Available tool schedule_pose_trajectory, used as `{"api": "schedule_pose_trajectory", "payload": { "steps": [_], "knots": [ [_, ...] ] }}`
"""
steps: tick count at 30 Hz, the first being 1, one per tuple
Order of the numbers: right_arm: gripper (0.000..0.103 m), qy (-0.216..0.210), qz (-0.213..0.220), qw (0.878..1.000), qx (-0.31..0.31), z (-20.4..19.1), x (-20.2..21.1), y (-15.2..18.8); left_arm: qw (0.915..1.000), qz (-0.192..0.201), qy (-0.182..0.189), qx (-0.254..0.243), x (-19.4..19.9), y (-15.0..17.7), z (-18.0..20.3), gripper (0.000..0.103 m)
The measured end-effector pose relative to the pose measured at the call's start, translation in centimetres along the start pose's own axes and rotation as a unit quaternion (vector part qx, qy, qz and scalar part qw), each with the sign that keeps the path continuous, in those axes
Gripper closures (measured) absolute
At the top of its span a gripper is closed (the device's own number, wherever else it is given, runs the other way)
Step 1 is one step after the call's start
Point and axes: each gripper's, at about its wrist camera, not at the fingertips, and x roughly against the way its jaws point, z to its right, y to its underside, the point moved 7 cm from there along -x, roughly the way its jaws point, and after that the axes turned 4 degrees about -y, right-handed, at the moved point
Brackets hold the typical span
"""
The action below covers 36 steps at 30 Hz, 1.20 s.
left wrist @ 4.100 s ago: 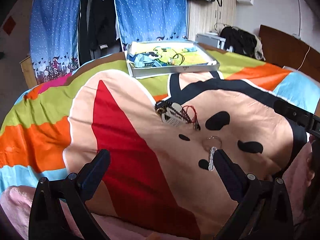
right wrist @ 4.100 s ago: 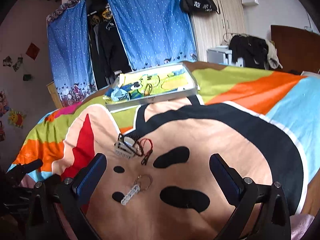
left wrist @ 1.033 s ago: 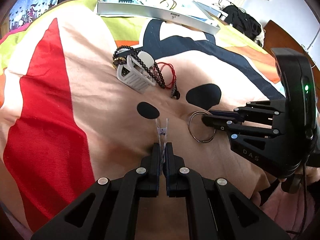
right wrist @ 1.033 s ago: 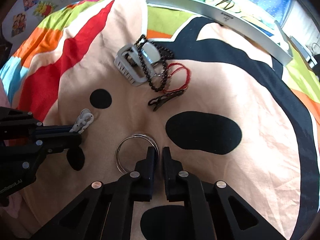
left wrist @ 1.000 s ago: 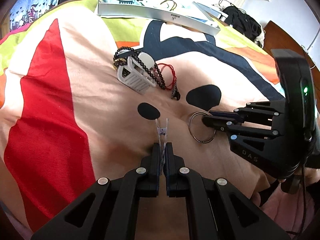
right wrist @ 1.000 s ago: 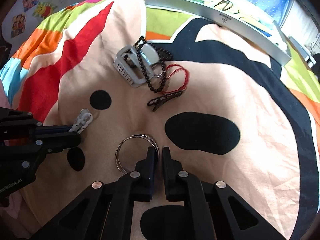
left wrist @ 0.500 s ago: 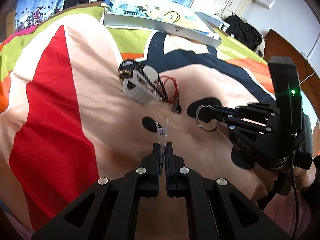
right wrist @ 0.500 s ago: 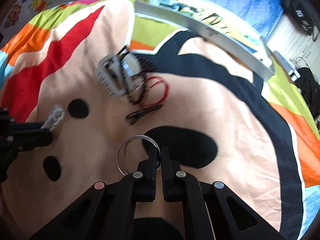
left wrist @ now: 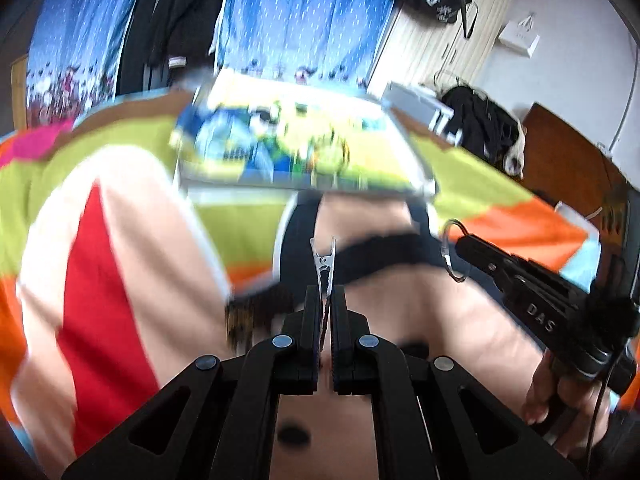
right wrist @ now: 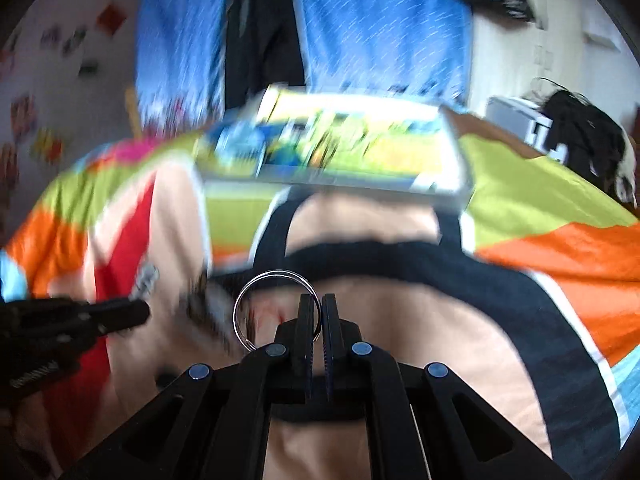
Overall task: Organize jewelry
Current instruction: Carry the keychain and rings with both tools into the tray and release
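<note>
A thin silver bangle [right wrist: 276, 308], a plain round hoop, is pinched at its rim by the right gripper [right wrist: 317, 312], held in the air above the cartoon-print bedspread [right wrist: 420, 320]. The left gripper [left wrist: 327, 300] is clamped on a small silver hair clip [left wrist: 325, 262] standing upright. A shallow tray [left wrist: 304, 148], blurred, lies toward the bedspread's far edge.

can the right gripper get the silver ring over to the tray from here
Probably yes. The right gripper is shut on the silver ring, lifted off the bedspread, and the tray lies straight ahead with only open bedspread between. The left gripper, holding the clip, sits off to the side.
</note>
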Motion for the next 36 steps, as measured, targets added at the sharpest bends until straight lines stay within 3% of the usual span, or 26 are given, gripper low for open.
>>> {"api": "schedule_pose_trajectory", "payload": {
  "steps": [5, 11, 18, 24, 28, 30, 32, 34, 36],
  "knots": [
    [0.098, -0.011, 0.083, 0.994, -0.072, 3.6, -0.7, -6.2, 0.9996, 0.028, 0.006, -0.002, -3.1, -7.9, -0.2, 0.100],
    [0.098, -0.018, 0.119, 0.983, -0.135, 8.0, -4.9, -11.7, 0.9999, 0.012, -0.003, 0.002, -10.0, -14.0, -1.2, 0.100],
    [0.098, -0.024, 0.097, 0.984, -0.149, 9.8, -11.2, -13.5, 0.9984, -0.050, -0.024, 0.010, -16.3, -14.7, -3.7, 0.100],
    [0.098, -0.008, 0.055, 0.989, -0.137, 9.9, -14.8, -12.3, 0.9949, -0.088, -0.048, 0.006, -18.9, -13.2, -4.6, 0.100],
    [0.098, -0.003, 0.036, 0.989, -0.142, 10.5, -15.6, -11.1, 0.9942, -0.089, -0.058, 0.018, -19.0, -13.1, -5.2, 0.099],
    [0.097, -0.007, 0.033, 0.989, -0.144, 10.6, -15.6, -11.1, 0.9935, -0.091, -0.064, 0.022, -18.8, -13.1, -5.4, 0.092],
    [0.097, -0.009, 0.030, 0.989, -0.146, 10.8, -15.4, -11.1, 0.9938, -0.080, -0.072, 0.027, -18.0, -13.3, -5.4, 0.058],
    [0.096, -0.009, 0.032, 0.988, -0.151, 11.1, -14.9, -10.9, 0.9954, -0.057, -0.069, 0.035, -16.8, -13.9, -5.2, 0.047],
    [0.091, -0.006, 0.035, 0.987, -0.154, 11.3, -14.3, -11.0, 0.9960, -0.032, -0.076, 0.035, -15.2, -14.2, -5.1, 0.046]
  ]
}}
